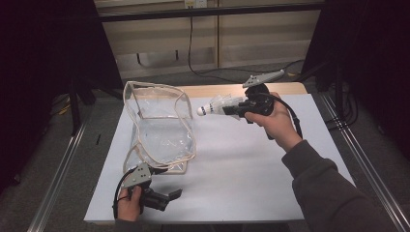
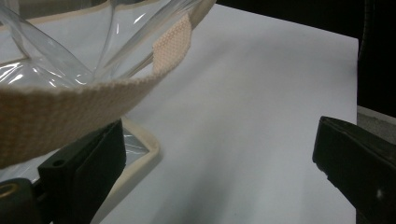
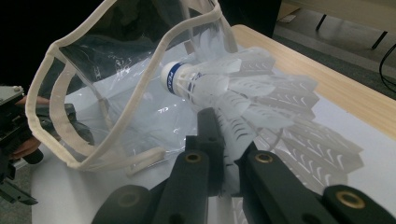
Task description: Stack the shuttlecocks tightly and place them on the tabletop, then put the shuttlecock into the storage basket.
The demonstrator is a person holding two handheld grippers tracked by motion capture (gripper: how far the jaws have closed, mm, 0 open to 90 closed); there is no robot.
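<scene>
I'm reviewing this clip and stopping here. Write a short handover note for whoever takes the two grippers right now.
Right gripper: shut on the feather skirt of the white shuttlecock with a blue-banded cork, held in the air, cork towards the bag.
Left gripper: jaws open at the table's near edge, beside the bag's beige webbing strap, holding nothing.
Clear plastic bag with beige trim: standing on the white table sheet, mouth open.
Done: shuttlecock picked up.
Left: probably steady the bag and drop the shuttlecock in.

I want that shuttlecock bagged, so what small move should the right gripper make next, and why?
Probably carry the shuttlecock a little further left toward the bag's open mouth: the right gripper pinches its feathers, cork end aimed at the opening, not yet inside.
</scene>
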